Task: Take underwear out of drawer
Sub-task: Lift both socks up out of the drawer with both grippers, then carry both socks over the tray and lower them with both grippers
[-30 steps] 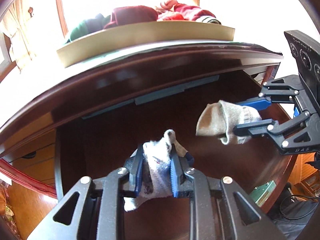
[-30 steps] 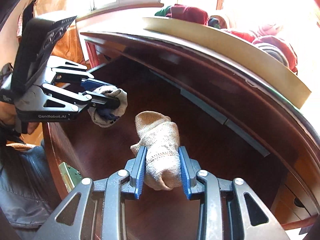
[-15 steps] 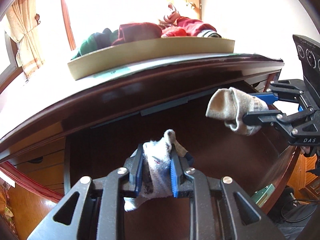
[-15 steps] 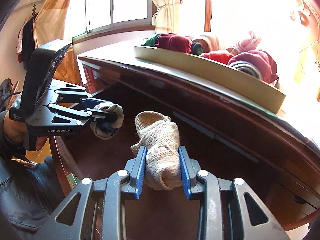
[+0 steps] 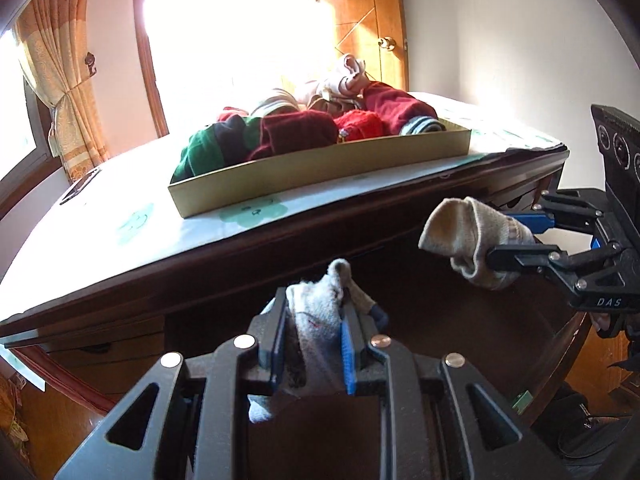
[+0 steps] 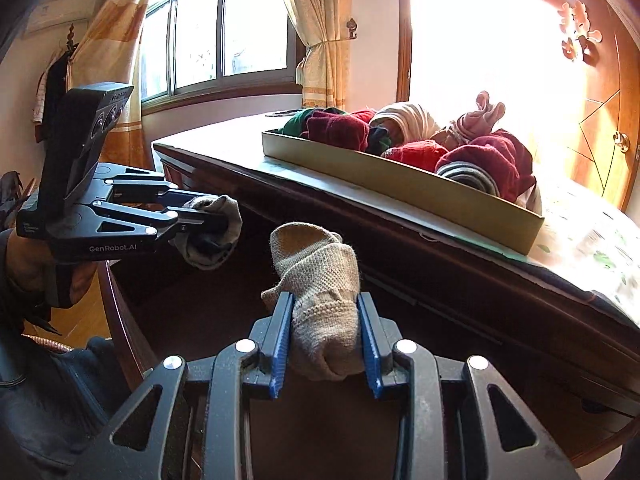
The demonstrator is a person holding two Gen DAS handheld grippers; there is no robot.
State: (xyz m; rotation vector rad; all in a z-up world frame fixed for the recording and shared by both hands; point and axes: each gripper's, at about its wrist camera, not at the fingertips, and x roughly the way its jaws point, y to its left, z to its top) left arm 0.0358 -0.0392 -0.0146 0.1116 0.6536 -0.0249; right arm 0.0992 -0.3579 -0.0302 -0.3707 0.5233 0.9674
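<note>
Clamping a grey sock (image 5: 316,316), the left gripper (image 5: 312,344) hangs over the open drawer (image 5: 440,312); the right gripper (image 6: 324,340) pinches a beige sock (image 6: 320,280), seemingly below the desk edge (image 6: 360,208).

The counter (image 5: 304,256) is a dark brown wooden piece with a rounded front edge, and a pale printed sheet (image 5: 132,220) with green figures covers its top. On this sheet lies a long, shallow cardboard tray (image 5: 320,168), placed near the front edge. The tray is filled with rolled clothes (image 6: 420,136) in dark red, bright red, green, pink and beige, which rise above its low wall.
</note>
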